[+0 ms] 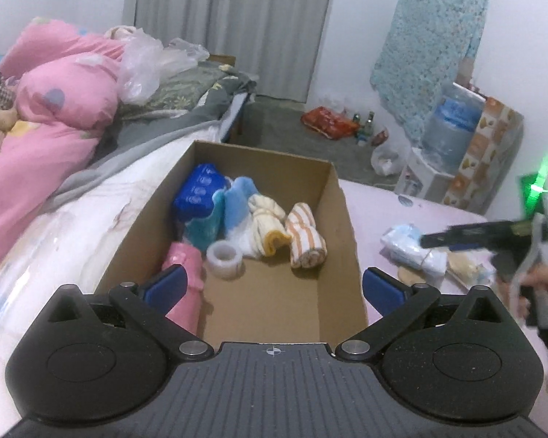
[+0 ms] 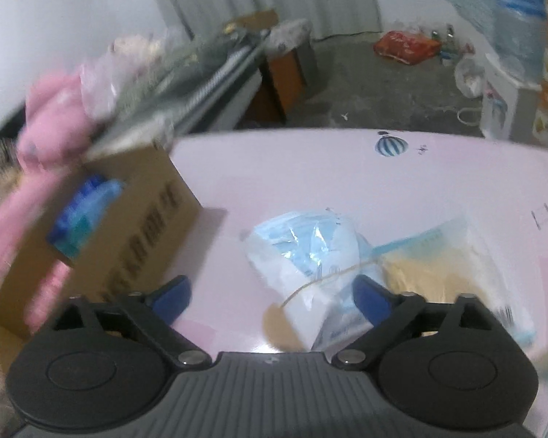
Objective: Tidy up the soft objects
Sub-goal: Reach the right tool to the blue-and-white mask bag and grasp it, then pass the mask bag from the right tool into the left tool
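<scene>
Bedding covers most of the scene: a pale pink sheet with a small balloon print, and a pink quilt heaped at the far left. On the sheet stands an open cardboard box, which holds a blue packet, a teal and blue cloth, a cream rolled towel, an orange-striped rolled towel, a pink item at the near left corner and a roll of clear tape. Right of the box, apart from it, lies a clear bag of blue soft goods bound with a rubber band, touching a yellowish zip bag. The left gripper hangs over the box's near end, jaws spread and empty. The right gripper hovers just above the bound bag, jaws wide apart, gripping nothing.
</scene>
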### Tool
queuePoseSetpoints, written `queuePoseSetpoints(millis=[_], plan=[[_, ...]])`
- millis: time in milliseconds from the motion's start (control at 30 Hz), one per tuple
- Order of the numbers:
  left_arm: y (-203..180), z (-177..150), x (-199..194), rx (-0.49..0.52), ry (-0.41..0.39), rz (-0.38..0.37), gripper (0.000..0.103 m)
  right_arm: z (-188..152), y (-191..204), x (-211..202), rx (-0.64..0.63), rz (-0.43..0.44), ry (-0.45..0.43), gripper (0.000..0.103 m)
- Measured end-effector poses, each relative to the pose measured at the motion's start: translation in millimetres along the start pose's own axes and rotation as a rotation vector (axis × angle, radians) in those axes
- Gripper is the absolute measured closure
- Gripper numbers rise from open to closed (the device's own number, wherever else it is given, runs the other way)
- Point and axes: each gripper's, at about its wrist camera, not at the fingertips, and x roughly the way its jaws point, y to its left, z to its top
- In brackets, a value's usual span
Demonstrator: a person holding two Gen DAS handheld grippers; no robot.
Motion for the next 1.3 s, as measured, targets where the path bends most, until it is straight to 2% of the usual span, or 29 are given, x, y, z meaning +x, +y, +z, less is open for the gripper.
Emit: queuePoseSetpoints(millis=[100, 333, 433, 533, 633, 700, 800, 933, 1000, 1100, 1167, 1300], plan=[[-1, -13, -8, 0.008, -0.004, 0.024, 0.000, 3, 9, 27, -0.095, -0.082, 0.042, 0.030], [5, -33, -32, 0.011, 0.003, 0.036, 0.000, -1, 26, 60, -0.270, -0.194, 0.081, 0.029], [9, -35, -50, 0.014, -0.028, 0.065, 0.000, -2, 31, 62, -0.291, -0.232, 0.079, 0.030], [13, -37, -68, 0.006, -0.054, 0.077, 0.000, 1, 27, 57, -0.258, -0.249, 0.055, 0.041], [13, -40, -79, -0.007, -0.070, 0.060, 0.000, 8, 13, 49, -0.169, -0.198, 0.044, 0.041], [10, -44, -83, -0.012, -0.080, 0.049, 0.000, 9, 5, 42, -0.123, -0.172, 0.030, 0.046], [2, -50, -82, -0.008, -0.074, 0.028, 0.000, 8, -7, 27, -0.059, -0.143, -0.001, 0.048], [-14, -58, -72, 0.007, -0.052, -0.053, 0.000, 2, -18, -4, 0.004, -0.114, -0.050, 0.048], [-23, -61, -65, 0.021, -0.046, -0.096, 0.000, -4, -23, -25, 0.051, -0.073, -0.068, 0.048], [-35, -66, -56, 0.041, -0.040, -0.151, 0.000, -25, -25, -67, 0.115, 0.020, -0.090, 0.048], [-42, -70, -50, 0.058, -0.028, -0.189, 0.000, -47, -21, -95, 0.148, 0.101, -0.092, 0.048], [-52, -81, -41, 0.082, 0.012, -0.276, 0.000, -97, -14, -136, 0.204, 0.201, -0.072, 0.048]])
